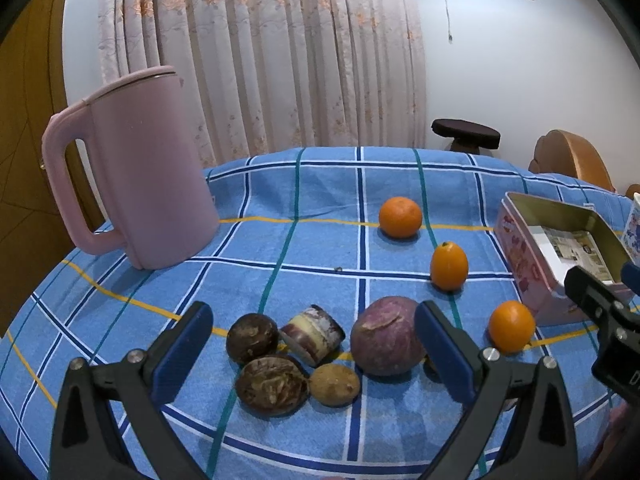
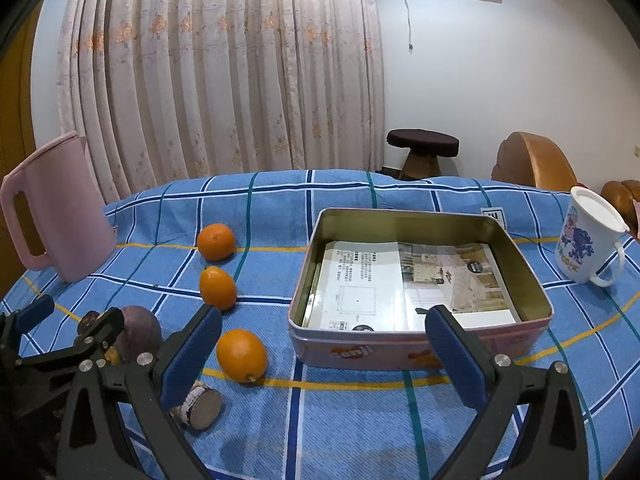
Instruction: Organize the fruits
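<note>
Both grippers, left (image 1: 314,354) and right (image 2: 324,354), gape wide, holding nothing. Nearest orange (image 2: 241,355) looks firm, smooth, likely to roll: pinch across its middle.

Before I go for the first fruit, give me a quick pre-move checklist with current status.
1. left gripper open, nothing held: ok.
2. right gripper open, nothing held: ok.
3. pink tin open on top: ok.
4. Tin free of fruit: ok, only printed paper inside.
5. nearest orange unobstructed, apart from the tin: ok.
6. purple fruit between the left gripper's fingers: cannot tell, seems beyond the tips.
</note>
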### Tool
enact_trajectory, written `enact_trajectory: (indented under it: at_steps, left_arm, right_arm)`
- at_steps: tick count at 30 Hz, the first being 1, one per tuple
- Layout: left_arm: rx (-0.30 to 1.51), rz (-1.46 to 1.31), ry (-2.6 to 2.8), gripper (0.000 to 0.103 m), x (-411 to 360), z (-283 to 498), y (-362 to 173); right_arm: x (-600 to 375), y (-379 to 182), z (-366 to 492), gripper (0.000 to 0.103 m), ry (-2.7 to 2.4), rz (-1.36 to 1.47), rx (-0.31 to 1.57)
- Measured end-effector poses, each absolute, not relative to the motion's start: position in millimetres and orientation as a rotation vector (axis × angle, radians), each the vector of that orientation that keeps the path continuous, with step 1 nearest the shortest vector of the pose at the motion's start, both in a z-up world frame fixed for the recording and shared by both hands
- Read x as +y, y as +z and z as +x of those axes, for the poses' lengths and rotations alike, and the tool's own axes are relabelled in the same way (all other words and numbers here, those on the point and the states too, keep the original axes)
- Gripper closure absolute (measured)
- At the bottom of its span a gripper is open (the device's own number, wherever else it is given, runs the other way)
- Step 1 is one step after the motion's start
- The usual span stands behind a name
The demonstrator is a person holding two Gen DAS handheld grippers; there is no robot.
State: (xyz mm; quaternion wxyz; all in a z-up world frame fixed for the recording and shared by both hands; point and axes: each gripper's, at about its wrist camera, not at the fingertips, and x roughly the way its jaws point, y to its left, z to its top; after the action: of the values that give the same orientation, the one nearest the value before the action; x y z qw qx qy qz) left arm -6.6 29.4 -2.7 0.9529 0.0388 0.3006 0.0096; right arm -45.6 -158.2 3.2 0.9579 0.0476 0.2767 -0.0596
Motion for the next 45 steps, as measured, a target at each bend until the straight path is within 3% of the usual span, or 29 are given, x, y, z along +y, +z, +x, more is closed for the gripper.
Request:
enact_trajectory:
  at_steps: [24, 27, 29, 30, 38, 45]
  left_arm:
    - [0.625, 0.104, 0.000, 0.000, 32.2, -4.9, -3.4]
    - [0.611, 0.128, 0.021, 0.000, 40.8, -7.2, -0.8]
    - [0.604, 0.134, 0.021, 0.000, 50.9, -10.8, 1.9]
    - [0.604, 0.129, 0.017, 0.000, 56.0, -12.2, 2.6]
    - [0.624, 0.119, 0.017, 0.000, 87.8, -22.8, 0.2]
    - [0.644, 0.138, -0.076, 0.000, 71.0, -21.4, 2.4]
  right_arm:
    - [-156.7, 5.3, -48.3, 0.002, -0.029, 0.120, 0.581]
    - [-152.7, 3.6, -52.1, 0.013, 0.026, 0.115, 0.599]
    - [-146.6, 0.2, -53.4, 0.037, 0.086, 0.109, 0.630]
    - [-141.4, -2.4, -52.8, 0.040, 0.106, 0.096, 0.650]
    - [-104.1, -20.4, -46.4, 0.040, 0.241, 0.019, 0.758]
    - [-82.7, -39.3, -31.8, 0.040, 0.245, -0.091, 0.861]
